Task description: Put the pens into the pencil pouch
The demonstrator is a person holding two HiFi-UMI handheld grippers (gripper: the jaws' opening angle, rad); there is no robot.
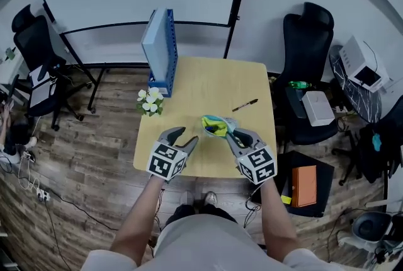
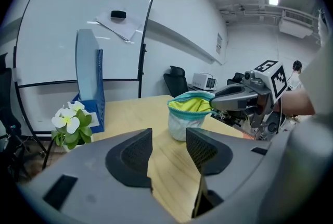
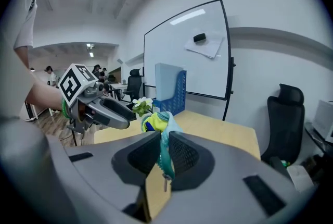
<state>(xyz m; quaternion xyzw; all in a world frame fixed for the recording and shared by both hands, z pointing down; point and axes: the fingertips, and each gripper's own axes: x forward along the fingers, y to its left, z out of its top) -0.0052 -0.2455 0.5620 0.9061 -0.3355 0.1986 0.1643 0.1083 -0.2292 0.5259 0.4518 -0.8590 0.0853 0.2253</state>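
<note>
The pencil pouch (image 1: 216,125) is sitting upright near the front of the table (image 1: 189,90). Its mouth is gaping open, showing a teal zip rim, yellow lining and a pale body. The right gripper (image 1: 233,135) is pinching that rim. Something dark is showing inside. One black pen (image 1: 244,105) is lying loose on the wood, apart from the pouch, toward the far right.
</note>
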